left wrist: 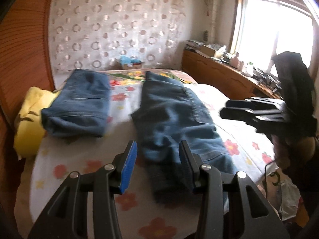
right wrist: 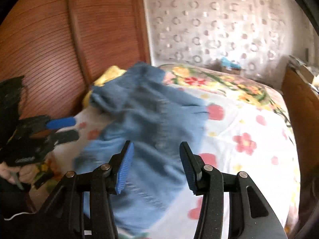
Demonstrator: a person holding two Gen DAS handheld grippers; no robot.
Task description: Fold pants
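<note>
Pants (left wrist: pixel 175 117): lying lengthwise on the flowered bed (left wrist: pixel 235 107), long axis running from frame centre down to the lower middle, hem end just ahead of the left gripper (left wrist: pixel 157 166), whose fingers stand spread and empty. Right gripper (right wrist: pixel 156 166) likewise spread, holding nothing, hovering over blurred blue denim in the centre of its own view. Open bedspread right of the pants; folded jeans (left wrist: pixel 79 107) and a yellow cloth (left wrist: pixel 30 119) at left.

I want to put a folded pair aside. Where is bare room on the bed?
Free: the flowered sheet strip between the folded jeans and the unfolded jeans, and the sheet right of the unfolded jeans. Crowded: the left edge, where the yellow cloth meets the folded jeans.
</note>
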